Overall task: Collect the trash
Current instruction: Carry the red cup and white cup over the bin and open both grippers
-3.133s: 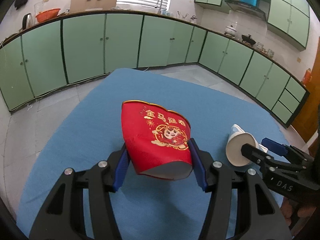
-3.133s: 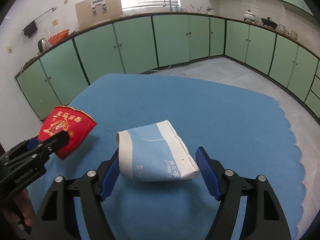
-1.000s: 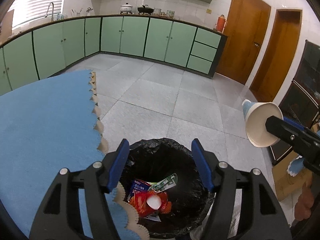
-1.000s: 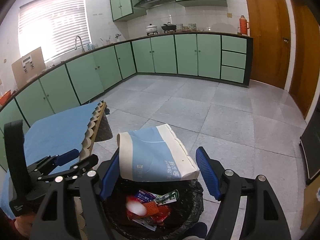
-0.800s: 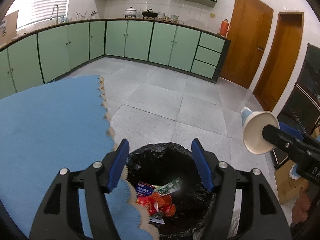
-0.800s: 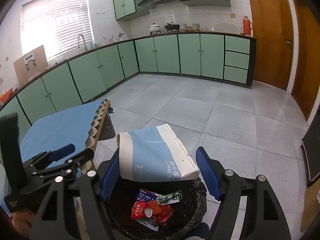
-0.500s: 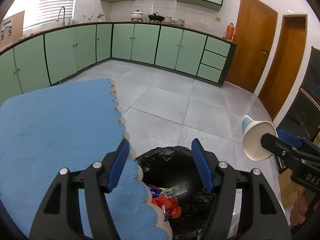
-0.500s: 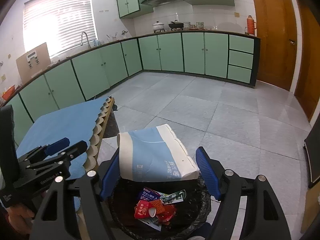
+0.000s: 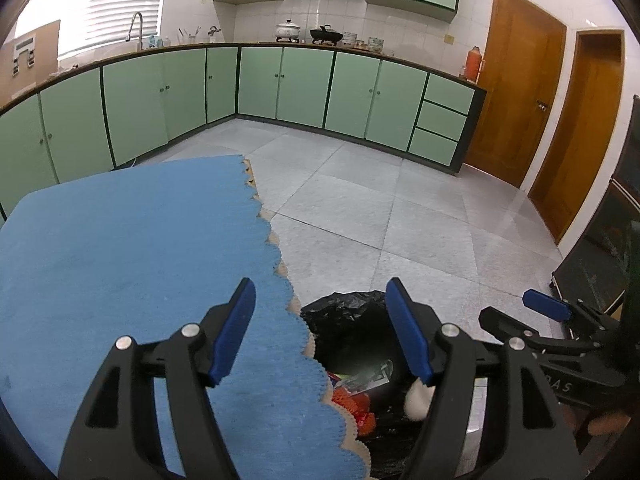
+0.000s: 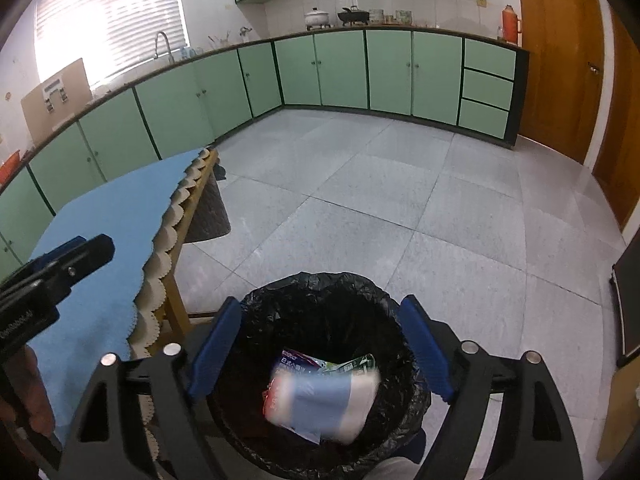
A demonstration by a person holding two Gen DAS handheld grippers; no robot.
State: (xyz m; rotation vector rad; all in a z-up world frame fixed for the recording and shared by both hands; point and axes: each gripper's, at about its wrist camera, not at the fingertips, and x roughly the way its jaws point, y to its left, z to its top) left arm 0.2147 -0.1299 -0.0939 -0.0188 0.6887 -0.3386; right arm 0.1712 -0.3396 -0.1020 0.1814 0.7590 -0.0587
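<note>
as the right gripper (image 10: 320, 344) opens its fingers, the blue cup (image 10: 324, 408) drops straight below into the bin (image 10: 320, 300); left gripper (image 9: 320, 332) gapes empty.

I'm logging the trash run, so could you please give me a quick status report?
Right claw opening, empty. Blue-and-white paper cup dropping, blurred, into the black-lined bin. Left claw opening, empty, over the blue table edge. Nothing in the way.

The right gripper (image 10: 320, 344) jaws are opening, and the blue-and-white cup (image 10: 324, 408) has dropped into the bin (image 10: 320, 292).
</note>
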